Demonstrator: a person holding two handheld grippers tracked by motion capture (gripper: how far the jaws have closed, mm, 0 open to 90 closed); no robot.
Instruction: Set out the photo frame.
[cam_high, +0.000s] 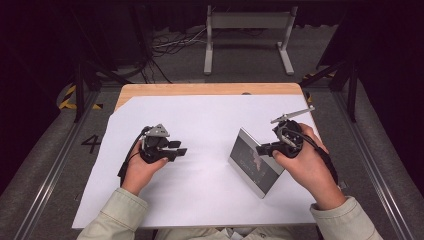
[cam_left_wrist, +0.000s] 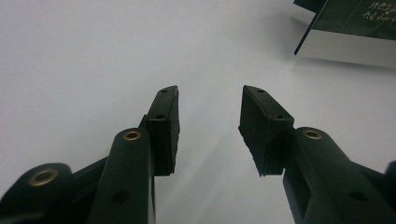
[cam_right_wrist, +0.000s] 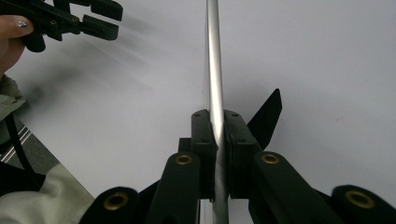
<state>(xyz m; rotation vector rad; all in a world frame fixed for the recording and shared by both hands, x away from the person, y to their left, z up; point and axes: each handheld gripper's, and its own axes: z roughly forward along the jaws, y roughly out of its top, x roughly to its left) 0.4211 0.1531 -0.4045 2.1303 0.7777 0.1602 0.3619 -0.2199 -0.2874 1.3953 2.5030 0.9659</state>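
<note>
A thin flat panel (cam_high: 252, 162) with a dark face and a silver rim stands tilted on one edge, on the right of the white sheet (cam_high: 200, 120). My right gripper (cam_high: 262, 148) is shut on its upper edge. In the right gripper view the silver edge (cam_right_wrist: 214, 56) runs straight up out of my right gripper (cam_right_wrist: 217, 116), whose pads press on both sides of it. My left gripper (cam_high: 179, 148) hovers low over the sheet's left half, open, with nothing between its fingers. The left gripper view shows my left gripper (cam_left_wrist: 210, 100) wide apart, with the panel (cam_left_wrist: 348, 32) at the top right.
The white sheet covers most of a wooden table (cam_high: 200, 89). In the right gripper view, my left gripper (cam_right_wrist: 112, 18) and its hand are at the top left. Beyond the table's far edge, a white metal stand (cam_high: 248, 30) and cables (cam_high: 170, 45) are on the floor.
</note>
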